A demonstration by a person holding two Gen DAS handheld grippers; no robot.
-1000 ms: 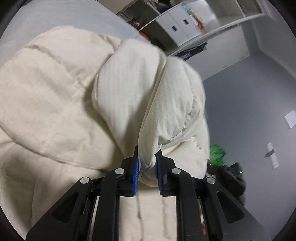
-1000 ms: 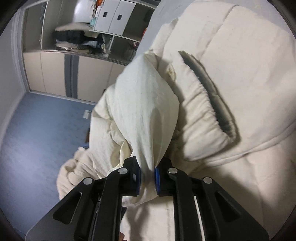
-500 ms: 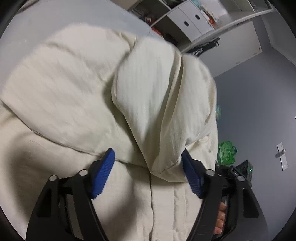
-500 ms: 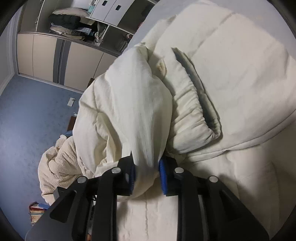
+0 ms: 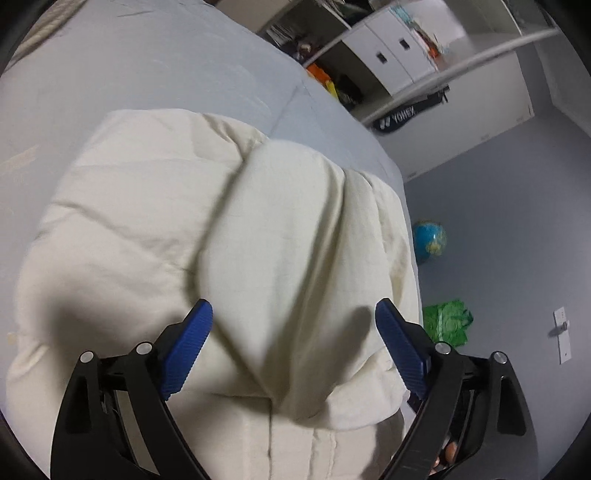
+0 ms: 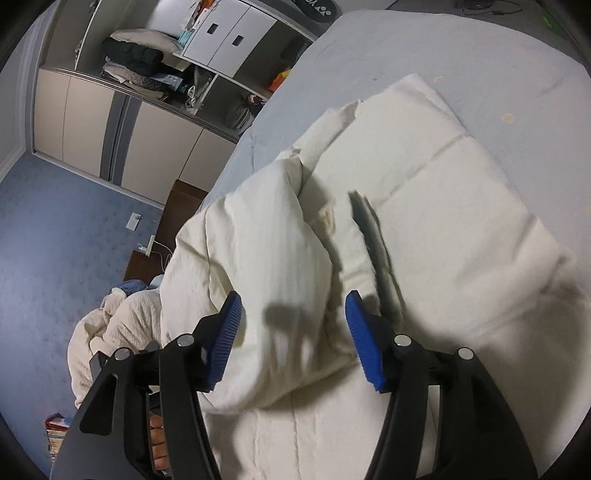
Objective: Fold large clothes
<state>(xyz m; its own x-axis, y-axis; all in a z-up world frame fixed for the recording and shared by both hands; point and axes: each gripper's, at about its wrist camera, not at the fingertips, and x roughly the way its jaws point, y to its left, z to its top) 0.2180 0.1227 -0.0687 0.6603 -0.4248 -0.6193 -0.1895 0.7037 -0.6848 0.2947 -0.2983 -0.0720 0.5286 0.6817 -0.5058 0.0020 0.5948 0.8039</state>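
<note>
A cream padded garment [image 5: 155, 236] lies folded on a pale grey bed [image 5: 155, 74]. A folded-over flap [image 5: 295, 236] rests on top of it in the left wrist view. My left gripper [image 5: 293, 347] is open just above that flap, holding nothing. In the right wrist view the same garment [image 6: 454, 206] shows a bunched fold [image 6: 273, 236] and a grey-lined elastic cuff [image 6: 373, 236]. My right gripper [image 6: 293, 334] is open over the bunched fold, holding nothing.
The bed edge runs beside a blue-grey floor [image 5: 498, 240] with a globe [image 5: 428, 238] and a green bag [image 5: 447, 321]. A wardrobe with white drawers [image 6: 225, 29] stands beyond. Another cream heap [image 6: 114, 325] lies on the floor beside a dark nightstand [image 6: 166, 229].
Both grippers opened and let go of the cream fabric. The lifted folds dropped onto the garment, and both grippers drew back and up.
</note>
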